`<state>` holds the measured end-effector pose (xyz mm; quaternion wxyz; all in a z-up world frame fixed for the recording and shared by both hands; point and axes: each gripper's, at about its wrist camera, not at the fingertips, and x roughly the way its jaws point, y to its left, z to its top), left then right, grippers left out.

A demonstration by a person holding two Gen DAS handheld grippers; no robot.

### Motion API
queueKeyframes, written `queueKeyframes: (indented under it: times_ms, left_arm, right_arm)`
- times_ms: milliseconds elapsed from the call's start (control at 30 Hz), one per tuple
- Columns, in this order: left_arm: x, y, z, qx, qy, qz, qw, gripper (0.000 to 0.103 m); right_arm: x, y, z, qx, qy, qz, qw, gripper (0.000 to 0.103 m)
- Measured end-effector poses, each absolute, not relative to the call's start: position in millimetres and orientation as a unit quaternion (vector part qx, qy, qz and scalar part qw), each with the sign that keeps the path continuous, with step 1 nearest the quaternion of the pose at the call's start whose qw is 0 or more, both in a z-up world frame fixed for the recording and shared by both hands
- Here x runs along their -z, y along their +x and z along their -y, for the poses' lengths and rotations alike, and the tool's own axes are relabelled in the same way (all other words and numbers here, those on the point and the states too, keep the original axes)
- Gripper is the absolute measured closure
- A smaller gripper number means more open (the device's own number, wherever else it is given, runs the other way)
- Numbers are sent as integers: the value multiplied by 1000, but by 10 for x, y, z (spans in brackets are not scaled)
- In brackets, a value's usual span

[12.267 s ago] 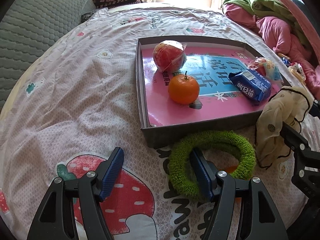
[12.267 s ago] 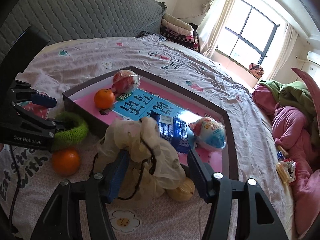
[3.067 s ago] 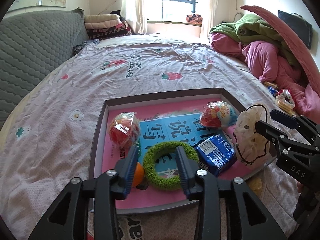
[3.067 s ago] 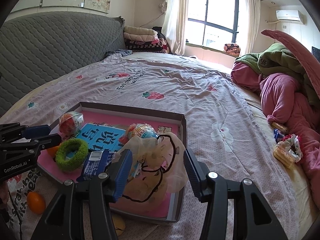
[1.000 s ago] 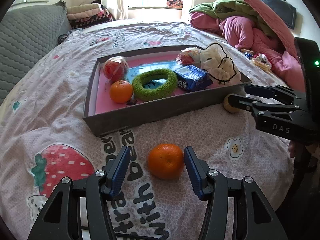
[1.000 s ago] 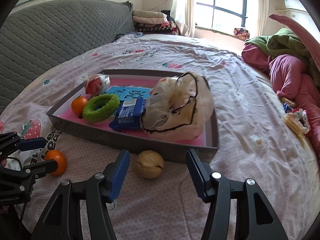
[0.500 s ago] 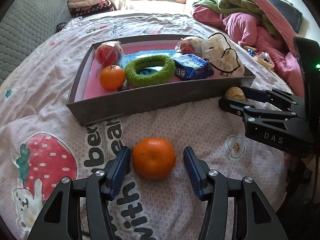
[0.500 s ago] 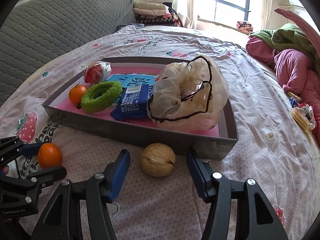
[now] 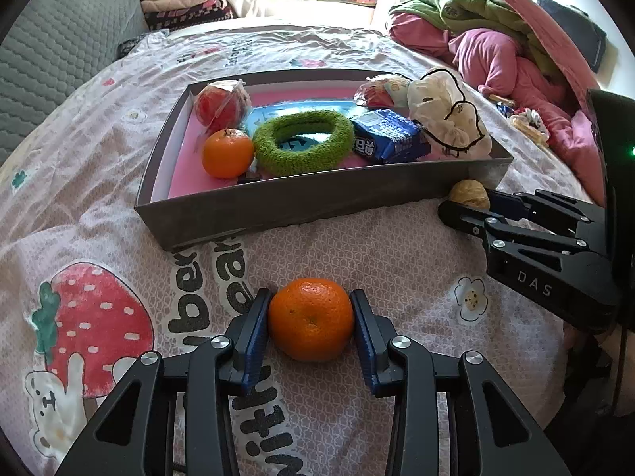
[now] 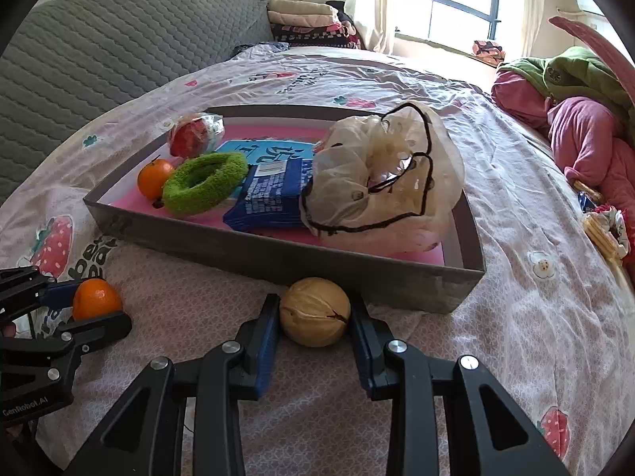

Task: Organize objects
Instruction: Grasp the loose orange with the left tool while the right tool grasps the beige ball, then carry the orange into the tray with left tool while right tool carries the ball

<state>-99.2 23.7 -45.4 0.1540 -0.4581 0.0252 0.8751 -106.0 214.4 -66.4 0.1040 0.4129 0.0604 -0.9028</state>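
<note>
My left gripper is shut on a loose orange that rests on the bedspread in front of the grey tray; this orange also shows in the right wrist view. My right gripper is shut on a tan walnut on the bedspread at the tray's near right corner; the walnut also shows in the left wrist view. The tray holds another orange, a green fuzzy ring, a blue snack pack, a wrapped red fruit and a sheer bag.
A pile of pink and green bedding lies at the right. A grey quilted headboard stands at the left. Small wrapped snacks lie on the bed's right side. Folded blankets sit at the back.
Both grippers have moved forward and closed: the left jaws now press the loose orange, the right jaws now press the walnut. Earlier the ring and the sheer bag went into the tray.
</note>
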Motion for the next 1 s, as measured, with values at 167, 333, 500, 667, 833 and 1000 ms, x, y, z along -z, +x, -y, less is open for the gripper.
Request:
queueKeyframes:
  times_ms: [167, 333, 500, 667, 833, 1000]
  left_arm:
    - [408, -1016, -209, -876, -457, -11, 156, 63]
    - [323, -1020, -235, -881, -446, -8, 157, 63]
    - [190, -1040, -272, -890, -427, -14, 158, 63]
    - [20, -1116, -270, -902, -405, -5, 150, 63]
    - [-126, -1215, -273, -914, -383, 6, 136, 63]
    - [-206, -1296, -292, -921, -370, 6, 124, 63]
  right_arm:
    - [602, -1045, -2165, 904, 408, -46, 115, 69]
    - [468, -985, -2153, 913, 386, -40, 125, 69]
    - [307, -916, -2108, 927, 350, -52, 129, 69]
    - [150, -860, -2077, 939, 312, -66, 127, 69]
    - [1, -799, -2087, 952, 270, -76, 125, 69]
    - [-77, -758, -2091, 957, 247, -80, 127, 69]
